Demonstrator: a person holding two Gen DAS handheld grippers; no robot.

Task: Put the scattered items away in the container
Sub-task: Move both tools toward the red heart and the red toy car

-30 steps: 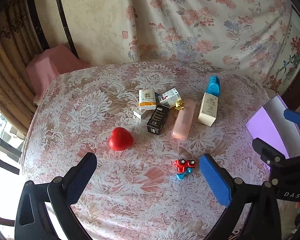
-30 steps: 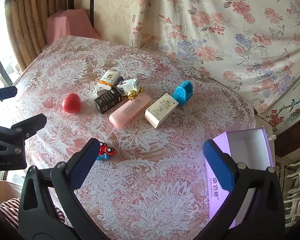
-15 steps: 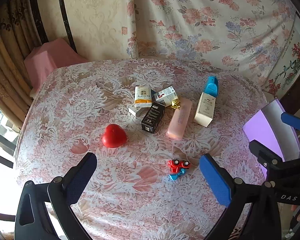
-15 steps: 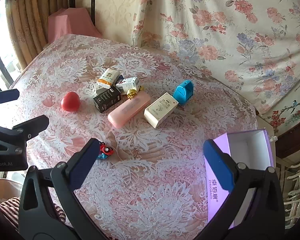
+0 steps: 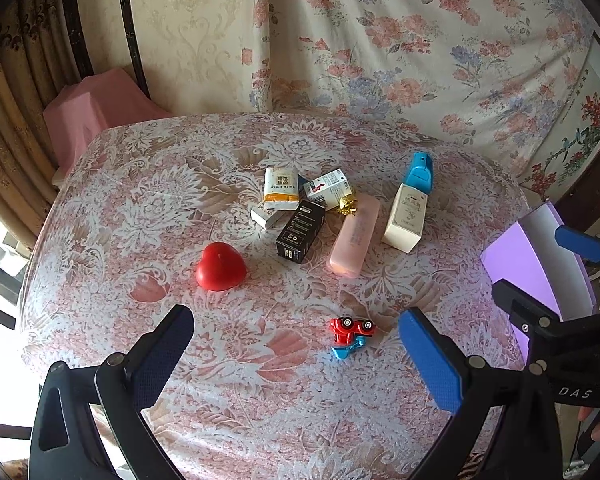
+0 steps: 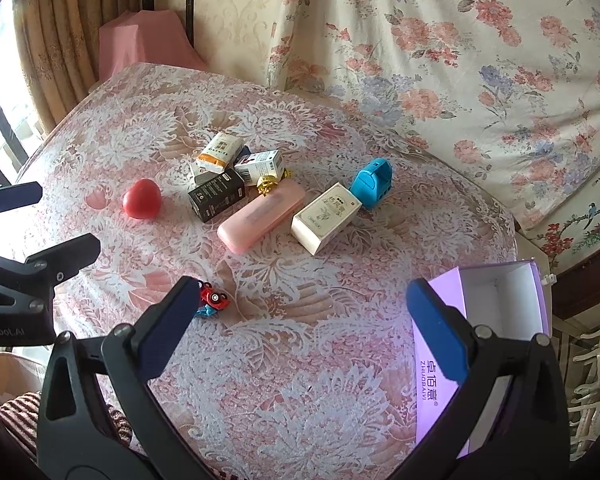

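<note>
Over on the left, the left gripper (image 5: 296, 344) is hovering above the near edge of the bench (image 5: 140, 208), jaws spread wide and gripping nothing. Just beyond its left finger, a red heart (image 5: 221, 266) is sitting alone on the lace cloth. Moving right, the little cluster is lying mid-bench: an orange-and-white box (image 5: 281, 189) leaning on a small white box (image 5: 269, 215), a black box (image 5: 300, 231) just beside them, a red-and-white box (image 5: 328, 189) behind, and a gold trinket (image 5: 346, 205) touching the end of the pink case (image 5: 355, 235). Closer in, a red and blue toy car (image 5: 350, 336) is lying tipped over, between the left gripper's fingers in that view.

Next along, a cream box (image 5: 406, 217) is lying beside the pink case, with a blue device (image 5: 419, 169) touching its far end. From the right wrist view, the right gripper (image 6: 302, 330) is hanging over the near bench too, released and wide, nothing between its pads. At the far right, the purple container (image 6: 500, 300) is standing open at the bench's edge, its white inside showing nothing in it, well apart from the scattered items.
</note>
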